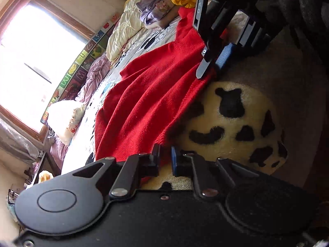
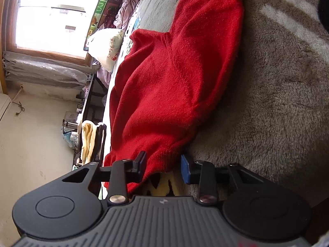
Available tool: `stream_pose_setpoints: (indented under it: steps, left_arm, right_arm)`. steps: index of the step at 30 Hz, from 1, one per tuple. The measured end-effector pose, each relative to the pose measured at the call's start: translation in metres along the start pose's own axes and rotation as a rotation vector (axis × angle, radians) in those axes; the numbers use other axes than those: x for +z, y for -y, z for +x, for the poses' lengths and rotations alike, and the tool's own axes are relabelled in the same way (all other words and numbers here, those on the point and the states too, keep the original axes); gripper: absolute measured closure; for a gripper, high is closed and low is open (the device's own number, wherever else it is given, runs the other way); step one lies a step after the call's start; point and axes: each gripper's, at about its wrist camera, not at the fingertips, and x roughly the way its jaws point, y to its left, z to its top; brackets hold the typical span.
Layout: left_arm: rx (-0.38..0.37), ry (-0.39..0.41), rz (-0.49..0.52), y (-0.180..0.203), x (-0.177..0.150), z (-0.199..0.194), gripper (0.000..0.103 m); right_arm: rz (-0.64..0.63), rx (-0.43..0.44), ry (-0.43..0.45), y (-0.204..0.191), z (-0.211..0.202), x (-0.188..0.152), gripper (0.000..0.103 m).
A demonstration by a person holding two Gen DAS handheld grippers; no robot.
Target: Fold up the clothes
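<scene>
Midway, by my reading: the red sweater [image 2: 164, 78] lies on the bed [image 1: 131, 47], doubled along one side but not yet a tidy packet. My left gripper [image 1: 165, 160] pinches its hem, fingers closed on the knit; my right gripper [image 2: 163, 165] clamps another stretch of edge. Folded clothes [image 1: 158, 10] sit stacked farther up. No containers show.
</scene>
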Motion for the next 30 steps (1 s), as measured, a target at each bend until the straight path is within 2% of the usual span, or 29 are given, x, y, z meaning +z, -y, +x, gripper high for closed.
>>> stream_pose_setpoints:
  steps: [1, 4, 6, 7, 8, 10, 11, 13, 14, 15, 16, 17, 20, 22, 23, 24, 25, 26, 29, 30]
  left_arm:
    - [-0.007, -0.009, 0.005, -0.002, -0.002, -0.006, 0.103]
    - [-0.014, -0.033, -0.017, -0.002, -0.012, -0.016, 0.103]
    - [-0.053, -0.037, -0.080, -0.003, -0.017, -0.014, 0.103]
    - [-0.077, -0.028, -0.182, -0.014, -0.018, -0.014, 0.101]
    - [-0.101, -0.020, -0.284, -0.025, -0.019, -0.015, 0.093]
    - [-0.145, -0.001, -0.518, -0.050, -0.027, -0.018, 0.071]
    - [-0.165, 0.010, -0.610, -0.062, -0.030, -0.017, 0.052]
    - [-0.213, 0.006, -0.793, -0.080, -0.036, -0.009, 0.051]
    - [-0.239, -0.009, -0.878, -0.086, -0.038, -0.003, 0.051]
    - [-0.265, -0.045, -0.943, -0.090, -0.039, 0.004, 0.051]
    - [-0.290, -0.076, -1.010, -0.094, -0.040, 0.011, 0.051]
    - [-0.309, -0.095, -1.080, -0.096, -0.043, 0.017, 0.051]
    - [-0.374, -0.133, -1.322, -0.098, -0.054, 0.027, 0.050]
    - [-0.428, -0.134, -1.529, -0.097, -0.066, 0.027, 0.043]
    - [-0.451, -0.124, -1.683, -0.096, -0.077, 0.025, 0.041]
    - [-0.465, -0.114, -1.796, -0.094, -0.087, 0.025, 0.041]
    - [-0.476, -0.103, -1.893, -0.093, -0.095, 0.024, 0.041]
    - [-0.479, -0.095, -1.929, -0.092, -0.097, 0.025, 0.041]
    - [-0.448, -0.075, -1.943, -0.091, -0.091, 0.026, 0.043]
    - [-0.416, -0.079, -1.924, -0.091, -0.087, 0.024, 0.060]
  right_arm:
    - [0.006, 0.007, -0.003, 0.000, 0.001, -0.003, 0.090]
    - [0.000, 0.024, -0.039, -0.007, -0.002, -0.013, 0.089]
    - [-0.031, 0.015, -0.083, -0.012, -0.003, -0.022, 0.091]
    - [-0.028, 0.016, -0.091, -0.010, -0.003, -0.024, 0.091]
    - [-0.025, 0.017, -0.099, -0.009, -0.003, -0.026, 0.094]
    - [-0.019, 0.018, -0.115, -0.007, -0.004, -0.029, 0.095]
    - [-0.016, 0.018, -0.123, -0.005, -0.004, -0.031, 0.090]
    - [-0.018, 0.034, -0.085, -0.006, -0.015, -0.029, 0.087]
    - [-0.010, 0.049, -0.055, -0.007, -0.020, -0.026, 0.080]
    - [-0.002, 0.063, -0.025, -0.007, -0.025, -0.022, 0.061]
    - [0.003, 0.064, -0.009, -0.007, -0.024, -0.018, 0.049]
    - [0.008, 0.058, 0.001, -0.008, -0.021, -0.013, 0.042]
    - [0.043, 0.042, 0.015, -0.008, -0.010, -0.008, 0.047]
    - [0.027, 0.029, 0.024, -0.011, -0.005, -0.009, 0.055]
    - [0.031, 0.026, 0.026, -0.009, -0.004, -0.009, 0.064]
    - [0.041, 0.024, 0.029, -0.005, -0.003, -0.010, 0.075]
    - [0.051, 0.022, 0.032, -0.002, -0.002, -0.010, 0.079]
    - [0.053, 0.023, 0.034, 0.001, -0.001, -0.011, 0.085]
    - [0.040, 0.029, 0.036, 0.002, 0.002, -0.011, 0.087]
    - [0.035, 0.030, 0.036, 0.002, 0.004, -0.010, 0.087]
